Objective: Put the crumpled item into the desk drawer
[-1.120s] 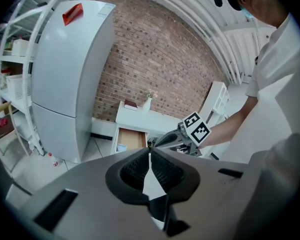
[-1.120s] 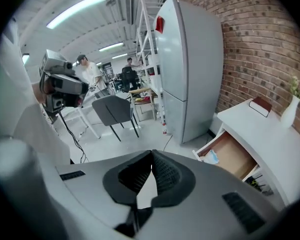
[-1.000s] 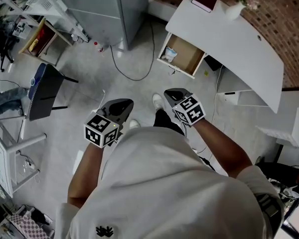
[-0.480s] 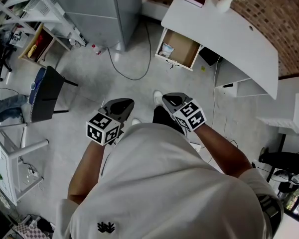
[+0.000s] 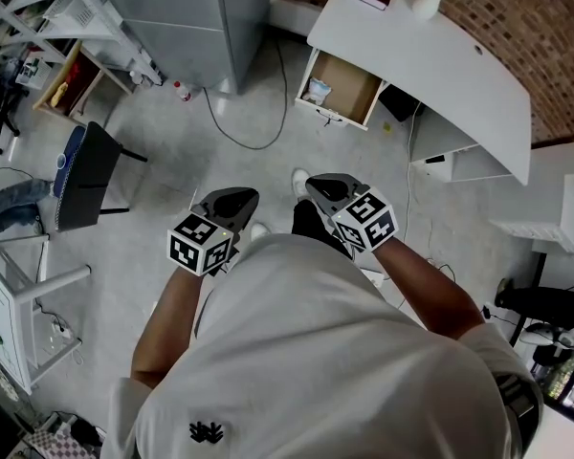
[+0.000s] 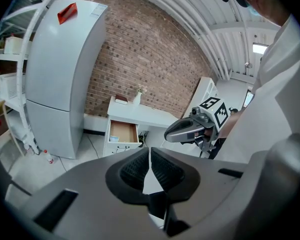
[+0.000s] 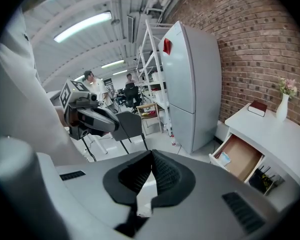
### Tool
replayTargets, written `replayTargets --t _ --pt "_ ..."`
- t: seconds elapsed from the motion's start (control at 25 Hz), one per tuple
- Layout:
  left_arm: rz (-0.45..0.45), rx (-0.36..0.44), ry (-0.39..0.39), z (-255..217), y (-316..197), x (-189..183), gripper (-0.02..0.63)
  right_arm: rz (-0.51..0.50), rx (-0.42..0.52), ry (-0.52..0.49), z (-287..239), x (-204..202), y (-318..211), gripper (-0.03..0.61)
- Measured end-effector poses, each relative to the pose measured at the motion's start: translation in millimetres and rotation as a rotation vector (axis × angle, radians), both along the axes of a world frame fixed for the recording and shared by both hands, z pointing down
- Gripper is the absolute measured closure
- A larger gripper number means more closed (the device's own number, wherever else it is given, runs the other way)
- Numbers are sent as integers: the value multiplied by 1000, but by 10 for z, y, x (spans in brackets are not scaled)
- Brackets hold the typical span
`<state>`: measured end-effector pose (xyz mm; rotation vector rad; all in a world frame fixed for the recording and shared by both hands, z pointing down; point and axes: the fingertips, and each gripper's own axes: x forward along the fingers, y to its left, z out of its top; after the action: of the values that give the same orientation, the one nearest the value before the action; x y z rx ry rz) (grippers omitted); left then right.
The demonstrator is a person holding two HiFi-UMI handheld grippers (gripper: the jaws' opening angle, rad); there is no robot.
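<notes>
Resting inside open drawer (image 5: 352,84), crumpled item (image 5: 317,91), axis unclear

The pale, crumpled item (image 5: 317,91) lies inside the pulled-open desk drawer (image 5: 352,82), toward one end.

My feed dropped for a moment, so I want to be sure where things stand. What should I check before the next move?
1. Crumpled item in the drawer: ok, it lies in a front corner.
2. Drawer shut: not ok, it stands open.
3. Left gripper empty: ok, jaws together with nothing between them.
4. Right gripper empty: ok, jaws together with nothing between them.
5. Close enough to push the drawer: probably not ok, both grippers are held near the body with open floor between them and the desk.
</notes>
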<state>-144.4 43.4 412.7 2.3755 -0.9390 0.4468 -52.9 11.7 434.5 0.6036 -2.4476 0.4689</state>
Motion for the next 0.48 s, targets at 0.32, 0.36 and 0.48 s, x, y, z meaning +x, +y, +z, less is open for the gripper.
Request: replayTargets --t 0.32,0.36,0.48 --pt "8 0 -7 -7 81 -33 583 -8 11 -9 -32 -69 105 549" --pt "7 0 -7 -8 82 -37 583 -9 12 -9 -34 -67 110 549" --pt "2 -2 -7 6 105 -56 583 -8 13 -10 -23 -75 133 549"
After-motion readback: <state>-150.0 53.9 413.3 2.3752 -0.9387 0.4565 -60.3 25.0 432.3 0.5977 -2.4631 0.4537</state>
